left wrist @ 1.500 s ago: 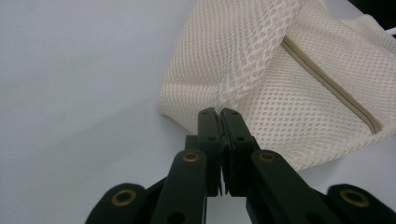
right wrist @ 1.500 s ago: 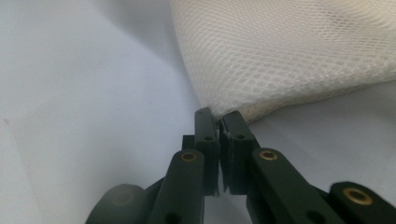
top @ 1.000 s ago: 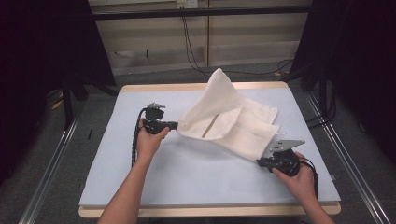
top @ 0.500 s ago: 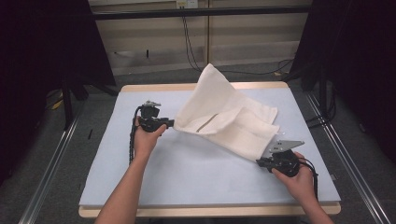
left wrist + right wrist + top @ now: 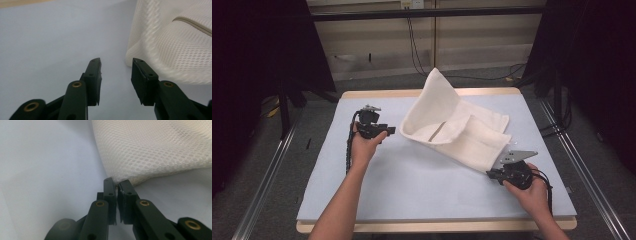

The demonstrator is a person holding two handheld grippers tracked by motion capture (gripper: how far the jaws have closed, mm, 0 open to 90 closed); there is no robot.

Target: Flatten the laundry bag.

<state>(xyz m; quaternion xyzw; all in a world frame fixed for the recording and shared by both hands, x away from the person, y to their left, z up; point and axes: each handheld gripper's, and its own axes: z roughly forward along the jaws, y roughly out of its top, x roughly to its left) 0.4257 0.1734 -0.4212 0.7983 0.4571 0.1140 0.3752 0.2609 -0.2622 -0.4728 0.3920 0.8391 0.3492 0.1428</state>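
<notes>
The left gripper (image 5: pixel 388 131), held level over the pale blue bench (image 5: pixel 422 185) toward its left edge, has just been opening its jaws, nothing between them. The right gripper (image 5: pixel 490 173), near the front right corner, pinches a corner of the white mesh fabric bag (image 5: pixel 452 125), which lies across the bench's middle, partly lifted.

The counter (image 5: pixel 362 227) has a pale wooden top whose edge shows as a strip along the near and far sides. A light blue-grey mat (image 5: pixel 422 185) covers almost all of it. On the mat lies one white mesh bag (image 5: pixel 472 142), spread from the centre toward two o'clock, with a corner reaching toward four o'clock. Its far part stands up in a peak at about twelve o'clock rather than lying flat. A beige zip line (image 5: pixel 438 131) runs across its near-centre fold.
</notes>
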